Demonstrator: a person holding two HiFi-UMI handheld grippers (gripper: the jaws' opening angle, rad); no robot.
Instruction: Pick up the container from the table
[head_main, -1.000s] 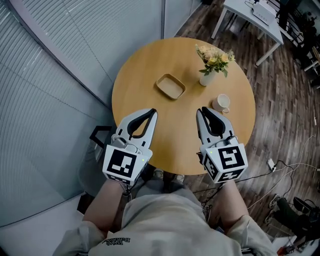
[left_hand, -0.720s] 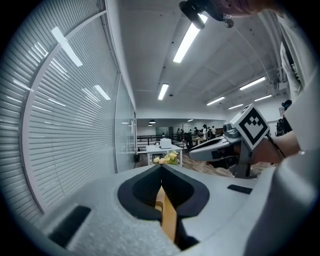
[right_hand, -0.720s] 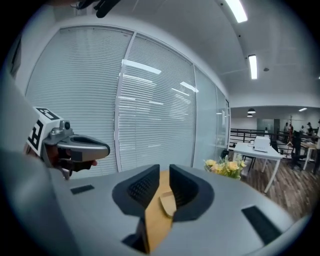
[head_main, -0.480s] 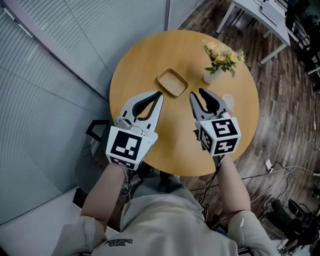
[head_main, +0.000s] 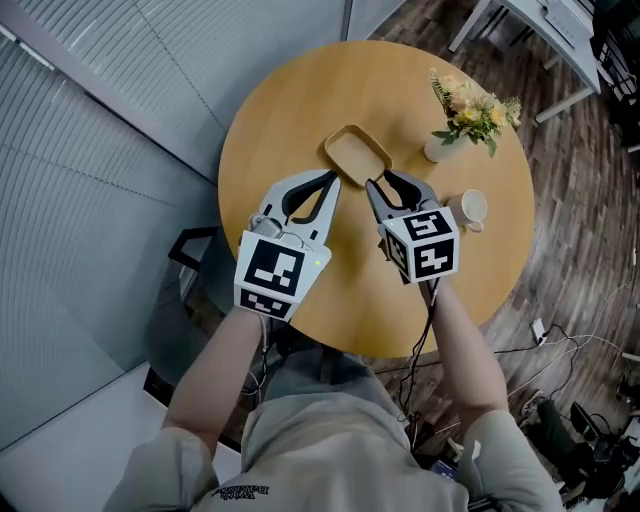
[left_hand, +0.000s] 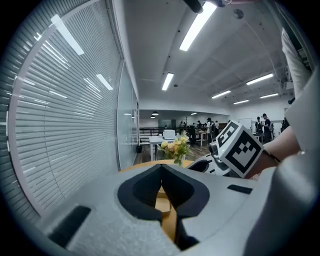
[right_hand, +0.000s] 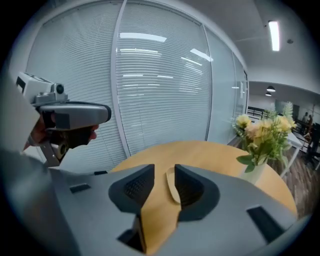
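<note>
The container (head_main: 357, 155) is a shallow tan tray lying on the round wooden table (head_main: 300, 90). My left gripper (head_main: 333, 178) is at its near left corner with its tips together and nothing between them. My right gripper (head_main: 385, 181) is at the tray's near right edge, its jaws a little apart. In the right gripper view the container (right_hand: 172, 186) shows through the gap of the right gripper (right_hand: 164, 170). The left gripper (left_hand: 161, 167) shows only a strip of tan surface behind its closed tips. Neither gripper holds the tray.
A white vase of flowers (head_main: 465, 120) and a white cup (head_main: 470, 207) stand on the table's right side, the cup just right of my right gripper. A glass wall with blinds (head_main: 120, 120) runs on the left. A white desk (head_main: 535, 25) stands at the far right.
Both grippers have moved forward across the table, from near its front edge up to the tray's near side. The tray, vase and cup have not been touched.
</note>
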